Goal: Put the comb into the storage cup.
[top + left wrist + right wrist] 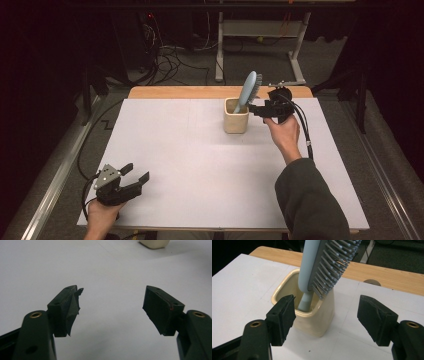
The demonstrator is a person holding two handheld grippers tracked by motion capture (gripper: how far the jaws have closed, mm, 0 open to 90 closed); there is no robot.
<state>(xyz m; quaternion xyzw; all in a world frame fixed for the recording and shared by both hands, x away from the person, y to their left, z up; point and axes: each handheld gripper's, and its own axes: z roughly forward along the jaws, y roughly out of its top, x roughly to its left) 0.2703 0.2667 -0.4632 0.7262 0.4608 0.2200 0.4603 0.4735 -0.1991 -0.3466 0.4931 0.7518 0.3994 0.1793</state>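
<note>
The left tongs (136, 176) rest low on the near left of the bench (190, 165), jaws wide and empty. The right tongs (325, 315), also wide and empty, hover just beside the cream cup (317, 320). A blue hairbrush (324, 267) stands handle-down in that cup, straight ahead of these jaws, its top cut off in the right gripper view.

the left claw (136, 175) rested low at the near left, jaws spread wide and empty; the right claw (256, 109), arm outstretched, was also open.
</note>
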